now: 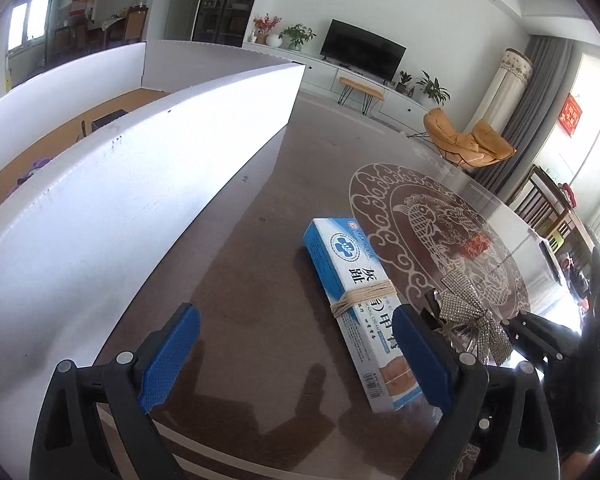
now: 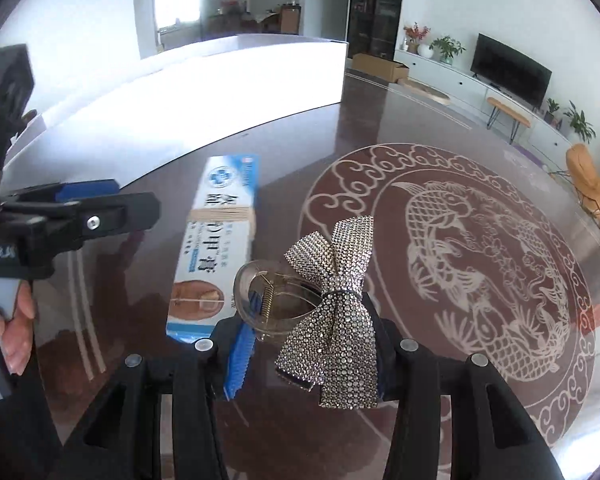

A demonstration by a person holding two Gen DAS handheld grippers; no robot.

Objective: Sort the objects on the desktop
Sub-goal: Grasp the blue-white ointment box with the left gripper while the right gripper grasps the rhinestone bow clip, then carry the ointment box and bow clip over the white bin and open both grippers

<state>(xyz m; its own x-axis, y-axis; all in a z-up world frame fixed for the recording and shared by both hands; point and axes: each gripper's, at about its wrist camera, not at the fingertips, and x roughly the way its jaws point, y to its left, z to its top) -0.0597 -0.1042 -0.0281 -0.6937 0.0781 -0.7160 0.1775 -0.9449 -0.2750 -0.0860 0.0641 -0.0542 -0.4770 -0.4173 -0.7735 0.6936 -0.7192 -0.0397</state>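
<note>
A blue and white cream box (image 1: 360, 304) tied with twine lies on the dark glass table; it also shows in the right wrist view (image 2: 216, 248). My left gripper (image 1: 296, 360) is open and empty, low over the table, its right finger beside the box's near end. My right gripper (image 2: 308, 356) is shut on a rhinestone bow hair clip (image 2: 336, 300) and holds it just right of the box. The clip also shows in the left wrist view (image 1: 472, 312). The left gripper appears in the right wrist view (image 2: 84, 204).
A large white sorting box (image 1: 140, 184) with low walls stands to the left, holding a few dark items. The table (image 1: 260, 264) has a dragon medallion (image 2: 480, 248) at its centre. A living room lies beyond.
</note>
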